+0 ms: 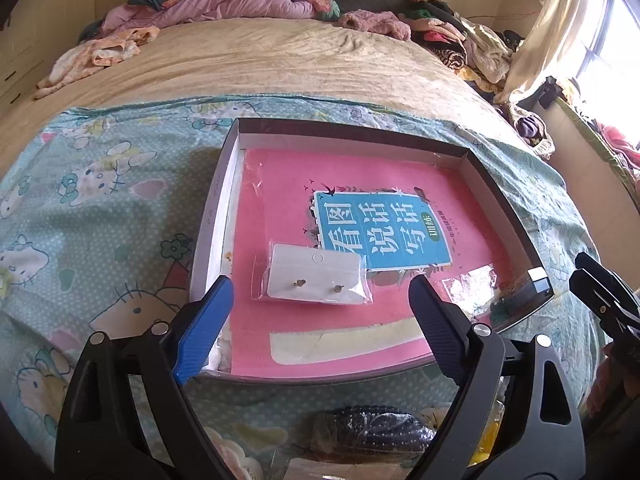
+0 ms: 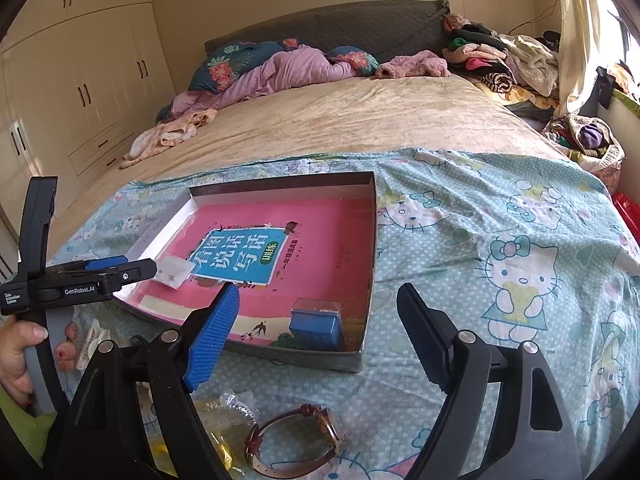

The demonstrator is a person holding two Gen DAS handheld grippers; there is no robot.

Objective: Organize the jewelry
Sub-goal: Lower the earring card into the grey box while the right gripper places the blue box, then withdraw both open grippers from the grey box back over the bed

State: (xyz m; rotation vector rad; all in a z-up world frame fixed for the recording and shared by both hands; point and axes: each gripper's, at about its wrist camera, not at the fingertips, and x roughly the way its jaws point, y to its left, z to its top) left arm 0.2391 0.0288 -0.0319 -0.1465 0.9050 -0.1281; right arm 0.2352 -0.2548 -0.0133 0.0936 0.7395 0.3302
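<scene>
A shallow cardboard box (image 1: 224, 184) (image 2: 370, 240) lies on the Hello Kitty sheet, lined with a pink book (image 1: 360, 184) (image 2: 312, 236). A clear bag with a white earring card (image 1: 314, 280) (image 2: 173, 270) lies on the book. My left gripper (image 1: 322, 286) is open, its fingers either side of the bag and just above it; it also shows in the right wrist view (image 2: 116, 270). A small blue box (image 2: 316, 324) (image 1: 524, 292) sits in the near right corner. My right gripper (image 2: 318, 304) is open and empty above the box's front edge. A brown-strap watch (image 2: 304, 436) lies below it.
A yellow item in a plastic bag (image 2: 220, 432) lies left of the watch, and a dark dotted item in a bag (image 1: 372, 432) lies before the box. A white hair clip (image 2: 90, 340) is by the hand. Clothes are piled at the bed's head and right side (image 2: 500, 64).
</scene>
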